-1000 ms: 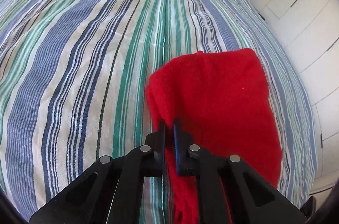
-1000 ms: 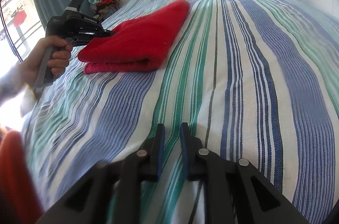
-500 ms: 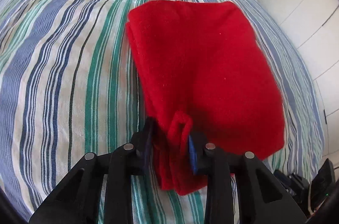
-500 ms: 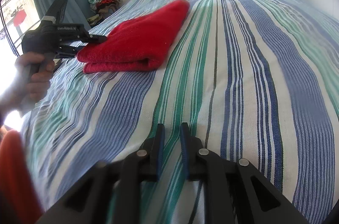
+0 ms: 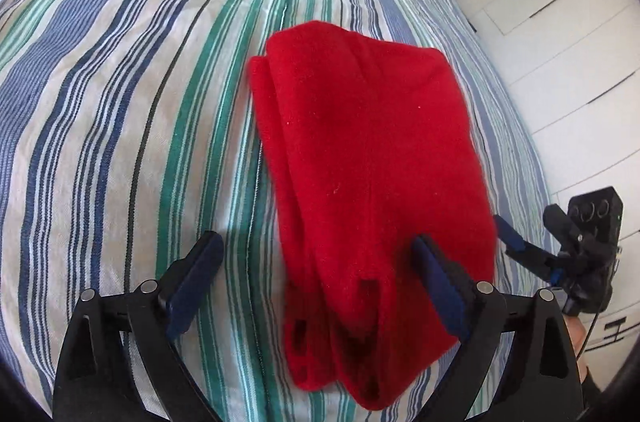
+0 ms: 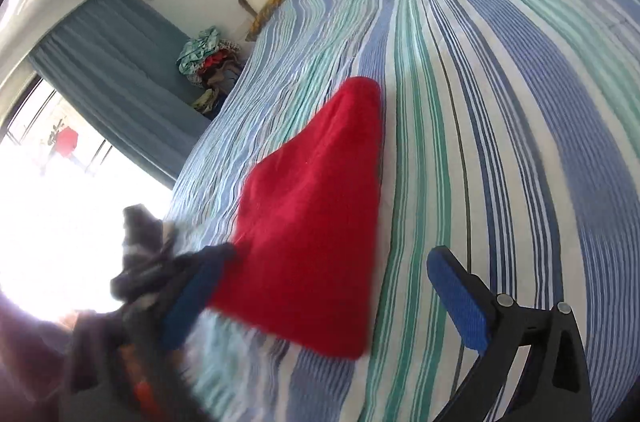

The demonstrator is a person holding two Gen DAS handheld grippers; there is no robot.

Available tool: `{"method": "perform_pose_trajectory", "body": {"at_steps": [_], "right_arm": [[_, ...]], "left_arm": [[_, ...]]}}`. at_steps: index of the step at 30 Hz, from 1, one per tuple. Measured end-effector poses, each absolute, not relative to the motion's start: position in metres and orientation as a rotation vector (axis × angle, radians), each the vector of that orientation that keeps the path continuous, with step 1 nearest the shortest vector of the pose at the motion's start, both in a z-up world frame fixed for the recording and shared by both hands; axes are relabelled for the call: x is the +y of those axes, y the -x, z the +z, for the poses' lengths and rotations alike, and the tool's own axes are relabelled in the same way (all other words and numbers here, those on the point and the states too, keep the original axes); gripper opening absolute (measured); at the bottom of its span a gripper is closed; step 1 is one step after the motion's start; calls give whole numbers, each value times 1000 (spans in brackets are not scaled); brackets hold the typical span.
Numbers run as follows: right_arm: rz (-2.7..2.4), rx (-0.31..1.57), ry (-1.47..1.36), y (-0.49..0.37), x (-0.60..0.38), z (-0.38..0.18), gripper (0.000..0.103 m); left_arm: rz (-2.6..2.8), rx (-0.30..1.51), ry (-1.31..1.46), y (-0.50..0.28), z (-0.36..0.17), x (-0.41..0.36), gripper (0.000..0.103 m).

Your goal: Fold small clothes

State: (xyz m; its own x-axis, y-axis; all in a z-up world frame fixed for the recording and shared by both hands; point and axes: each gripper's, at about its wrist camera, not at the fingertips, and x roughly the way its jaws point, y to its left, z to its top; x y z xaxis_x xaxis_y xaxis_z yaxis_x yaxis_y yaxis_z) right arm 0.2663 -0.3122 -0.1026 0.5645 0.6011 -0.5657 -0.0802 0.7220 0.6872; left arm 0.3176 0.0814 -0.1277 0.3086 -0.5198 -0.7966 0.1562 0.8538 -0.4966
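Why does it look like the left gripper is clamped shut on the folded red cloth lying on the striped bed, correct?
Not quite. The left gripper is open, fingers spread wide beside the folded red cloth lying on the striped bed; the left wrist view shows it.

Striped bed (image 6: pixel 520 102), teal curtain (image 6: pixel 120 70), bright window (image 6: pixel 48 222)

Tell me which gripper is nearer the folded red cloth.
Left. The left gripper has its open jaws straddling the red cloth's near end; the right gripper, also open, sits just beside its edge.
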Motion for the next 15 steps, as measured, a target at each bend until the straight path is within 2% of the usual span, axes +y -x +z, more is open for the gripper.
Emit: {"method": "perform_pose_trajectory", "body": {"at_steps": [2,4,5,6,8,9,15], "right_arm": [[484,947,-734,-295,-302,-124,96],[568,1023,-782,-311,-281,-149,92],[584,1056,-767,-314,-268,-159,83],[572,1059,-699,-313,-257,-161,65],[532,1065,-596,-314,-245,-154,45],[523,1065,-607,-316,-246,-147,39],[538,915,-461,-332,-244,-50,37]], "left_arm": [[-484,1163,354,-311,-129,72,87],[-540,1194,368,-311,-135,62,30],[-520,1198,377,-312,-134,63,27],[-510,1193,393,-315,-129,67,21],[-520,1170,431,-320,-112,74,19],[-534,1150,427,-322,-100,73,19],[-600,984,377,-339,-5,65,19]]}}
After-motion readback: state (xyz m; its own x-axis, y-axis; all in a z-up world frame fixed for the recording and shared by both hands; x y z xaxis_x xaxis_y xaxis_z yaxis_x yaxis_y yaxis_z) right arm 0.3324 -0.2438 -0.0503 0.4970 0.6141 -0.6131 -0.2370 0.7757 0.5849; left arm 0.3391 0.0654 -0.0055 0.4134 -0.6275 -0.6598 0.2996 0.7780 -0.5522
